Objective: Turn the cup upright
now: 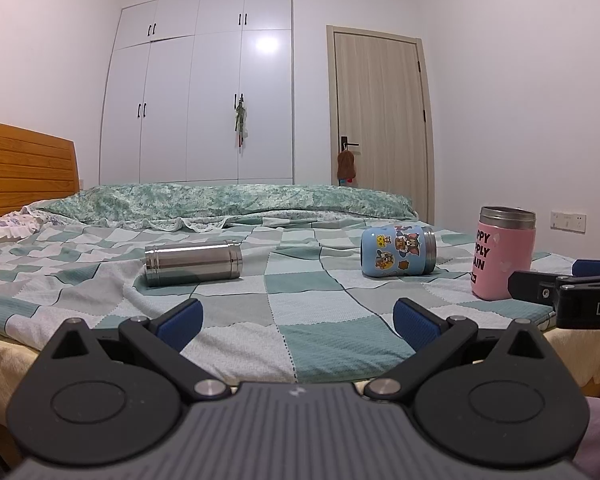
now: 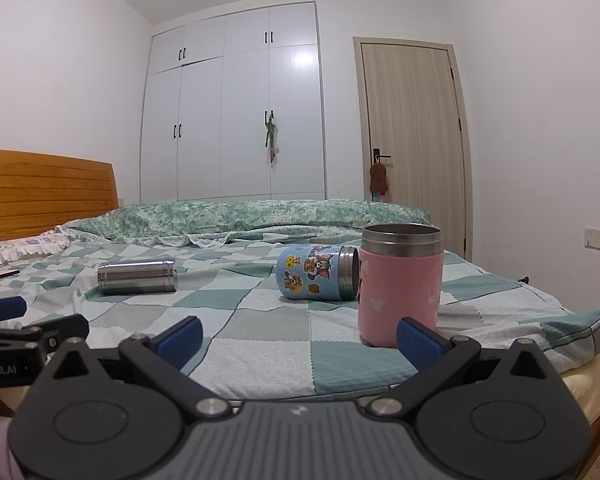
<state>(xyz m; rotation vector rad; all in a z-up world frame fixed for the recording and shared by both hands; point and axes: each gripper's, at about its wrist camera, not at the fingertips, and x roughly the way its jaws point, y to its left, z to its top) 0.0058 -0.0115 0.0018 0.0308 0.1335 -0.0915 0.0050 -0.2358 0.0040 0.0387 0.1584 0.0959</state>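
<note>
Three cups sat on the checked bedspread [image 1: 300, 300]: a pink cup [image 2: 400, 284] already upright near the bed's right corner, a blue cartoon-sticker cup [image 2: 318, 278] on its side just behind and left of it, and a bare steel cup [image 1: 193, 263] on its side well apart to the left. Both grippers hung at the near edge of the bed, neither touching anything; the left gripper [image 1: 298, 320] had its blue pads spread wide with nothing between them, and the right gripper [image 2: 300, 334] was likewise spread and empty, its right pad just in front of the pink cup's base. The blue cup lay with its steel rim and open mouth turned to the right, toward the pink one, and its closed base to the left. It looked like a rigid insulated steel tumbler, probably light when empty and not fragile, though the round body would likely roll on the soft quilt (a mattress gives little firm footing for standing a cup up). A hold across the sleeved middle of the body seemed best, since the coating should offer more friction than the polished rim band; the all-steel cup would probably be the slipperiest, so a firm squeeze near its middle would suit it.
</note>
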